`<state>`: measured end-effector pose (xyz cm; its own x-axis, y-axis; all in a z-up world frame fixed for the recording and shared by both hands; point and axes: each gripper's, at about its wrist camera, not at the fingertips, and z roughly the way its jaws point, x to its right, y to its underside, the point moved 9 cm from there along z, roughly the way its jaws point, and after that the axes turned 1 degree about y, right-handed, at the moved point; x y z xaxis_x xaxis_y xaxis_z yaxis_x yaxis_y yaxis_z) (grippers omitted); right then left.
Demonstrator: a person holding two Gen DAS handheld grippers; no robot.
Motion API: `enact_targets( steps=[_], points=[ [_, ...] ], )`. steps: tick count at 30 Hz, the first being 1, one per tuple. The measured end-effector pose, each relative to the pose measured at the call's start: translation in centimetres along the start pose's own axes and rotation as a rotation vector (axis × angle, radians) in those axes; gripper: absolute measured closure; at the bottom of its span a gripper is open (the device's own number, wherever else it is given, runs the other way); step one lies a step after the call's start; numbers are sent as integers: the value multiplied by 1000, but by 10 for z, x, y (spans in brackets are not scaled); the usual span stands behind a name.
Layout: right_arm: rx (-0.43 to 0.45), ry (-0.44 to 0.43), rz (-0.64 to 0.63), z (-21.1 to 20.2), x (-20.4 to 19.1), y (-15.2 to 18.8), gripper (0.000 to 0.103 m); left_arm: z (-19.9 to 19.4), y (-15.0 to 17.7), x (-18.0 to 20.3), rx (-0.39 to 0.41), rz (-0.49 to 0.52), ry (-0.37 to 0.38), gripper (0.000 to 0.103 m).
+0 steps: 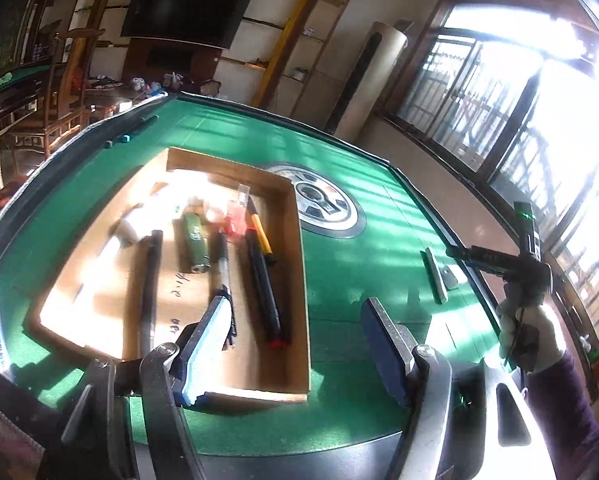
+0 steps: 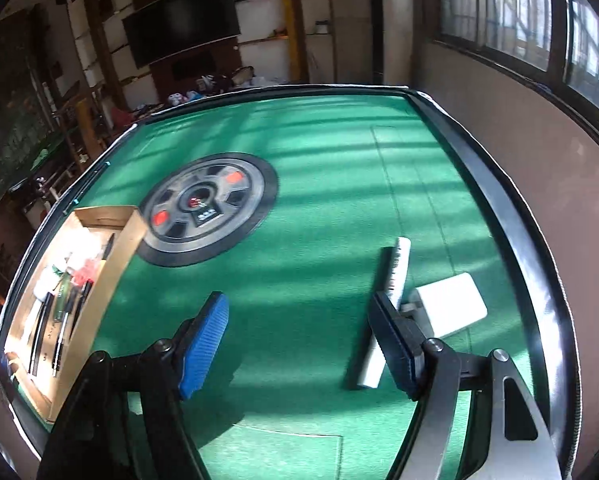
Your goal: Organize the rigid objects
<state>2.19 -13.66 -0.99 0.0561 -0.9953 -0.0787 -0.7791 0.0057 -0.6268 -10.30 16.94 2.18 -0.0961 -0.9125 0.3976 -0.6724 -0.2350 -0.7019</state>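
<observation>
Here the green felt table (image 2: pixel 319 208) fills both views, with the cardboard tray (image 1: pixel 295 264) sitting in the centre-left of the left wrist frame and at the lower left edge of the right wrist frame. Inside the tray several long items already lie side by side, among them a black pen with a red end (image 1: pixel 264 292) and a green lighter (image 1: pixel 195 242), their long axes running roughly along the tray's length. Two things are not yet in it: a white block (image 2: pixel 453 304) and a long white tube (image 2: pixel 387 312), both at the lower right of the right wrist frame. The tube runs from upper right to lower left, passing just behind the right-hand finger of the right gripper (image 2: pixel 303 344), so it lies to the right of the gap rather than in it. That gripper's fingers are spread and hold nothing (it is plainly the nearer one). The left gripper (image 1: pixel 299 356), likewise spread and empty, hovers over the tray's near corner.
</observation>
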Motion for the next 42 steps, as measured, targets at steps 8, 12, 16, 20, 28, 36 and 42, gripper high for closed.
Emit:
enact_targets(
  steps=[8, 12, 16, 20, 28, 36, 42],
  points=[
    [-96, -2, 31, 57, 15, -2, 49, 11, 16, 34, -56, 48, -2, 32],
    [-119, 149, -44, 76, 16, -4, 57, 12, 19, 36, -69, 53, -12, 32],
    [-162, 154, -37, 79, 13, 9, 74, 16, 24, 41, -84, 60, -9, 32],
    [-178, 60, 0, 68, 7, 26, 74, 20, 28, 45, -100, 73, -16, 32],
    [-234, -196, 30, 44, -58, 71, 81, 25, 27, 46, -101, 112, -97, 32],
    [-261, -269, -135, 11, -117, 119, 85, 31, 20, 46, -96, 204, -252, 32],
    [-124, -299, -76, -17, -81, 90, 53, 40, 23, 51, -118, 256, -320, 32]
  ],
)
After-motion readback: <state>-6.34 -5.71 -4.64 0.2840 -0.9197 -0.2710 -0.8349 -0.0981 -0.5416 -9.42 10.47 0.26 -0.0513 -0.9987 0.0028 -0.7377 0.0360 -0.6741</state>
